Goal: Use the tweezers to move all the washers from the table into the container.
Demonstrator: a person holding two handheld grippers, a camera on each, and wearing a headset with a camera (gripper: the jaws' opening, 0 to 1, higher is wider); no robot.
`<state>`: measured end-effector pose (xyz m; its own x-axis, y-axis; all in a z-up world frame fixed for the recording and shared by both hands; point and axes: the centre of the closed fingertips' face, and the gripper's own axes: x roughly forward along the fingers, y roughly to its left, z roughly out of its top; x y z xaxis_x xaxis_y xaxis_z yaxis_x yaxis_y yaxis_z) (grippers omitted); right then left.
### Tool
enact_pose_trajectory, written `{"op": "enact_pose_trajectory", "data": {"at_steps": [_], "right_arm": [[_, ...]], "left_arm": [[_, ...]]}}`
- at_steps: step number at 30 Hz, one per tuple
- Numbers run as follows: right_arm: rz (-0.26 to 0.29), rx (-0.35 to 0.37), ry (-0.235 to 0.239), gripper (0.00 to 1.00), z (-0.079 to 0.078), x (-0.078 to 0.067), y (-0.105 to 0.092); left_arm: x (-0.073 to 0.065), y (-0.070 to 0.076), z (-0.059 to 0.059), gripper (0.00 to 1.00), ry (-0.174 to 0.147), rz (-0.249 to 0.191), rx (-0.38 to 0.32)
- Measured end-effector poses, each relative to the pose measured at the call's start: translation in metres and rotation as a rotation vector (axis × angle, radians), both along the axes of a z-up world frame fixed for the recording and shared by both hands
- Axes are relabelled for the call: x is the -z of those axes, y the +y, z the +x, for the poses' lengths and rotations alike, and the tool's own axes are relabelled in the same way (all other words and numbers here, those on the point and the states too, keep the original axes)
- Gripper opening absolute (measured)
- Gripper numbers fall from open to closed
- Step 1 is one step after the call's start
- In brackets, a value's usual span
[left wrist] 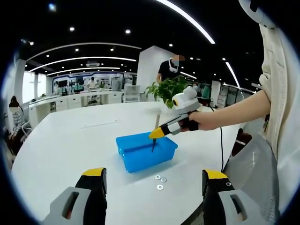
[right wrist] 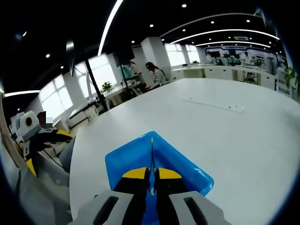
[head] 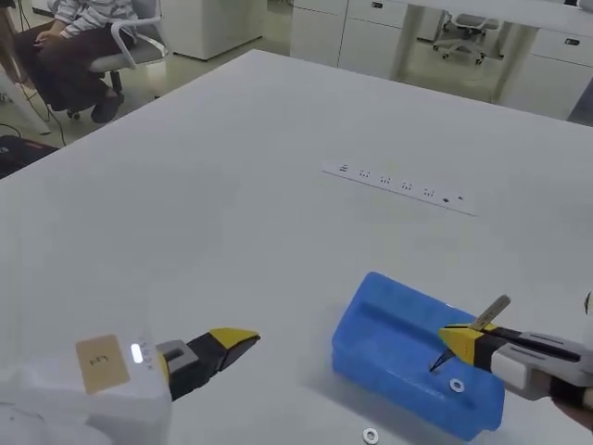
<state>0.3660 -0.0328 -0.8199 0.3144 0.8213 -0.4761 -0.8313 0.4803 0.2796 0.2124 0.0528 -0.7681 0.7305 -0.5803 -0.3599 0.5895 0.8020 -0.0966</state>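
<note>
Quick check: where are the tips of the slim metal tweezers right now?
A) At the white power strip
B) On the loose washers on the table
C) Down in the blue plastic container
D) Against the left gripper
C: the right gripper is shut on the slim metal tweezers, whose tips point down inside the blue plastic container. The small metal washers lie on the white table beside it.

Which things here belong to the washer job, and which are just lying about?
Job: slim metal tweezers in the right gripper; blue plastic container; small metal ring washers on the white table.
Lying about: long white power strip; green leafy potted plant.
</note>
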Motion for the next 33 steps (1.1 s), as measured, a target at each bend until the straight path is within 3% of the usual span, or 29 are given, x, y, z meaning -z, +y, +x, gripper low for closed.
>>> {"op": "enact_pose_trajectory", "data": {"at_steps": [11,21,33], "right_arm": [[-0.034,0.013,-0.004,0.03,0.003,0.01,-0.001],[-0.021,0.031,0.009,0.04,0.005,0.011,-0.003],[0.062,0.046,-0.011,0.04,-0.005,-0.023,-0.004]], "left_arm": [[0.001,0.002,0.001,0.85,0.003,0.003,-0.001],[0.001,0.003,0.002,0.85,0.002,0.004,-0.001],[0.001,0.002,0.002,0.84,0.001,0.005,0.001]]}}
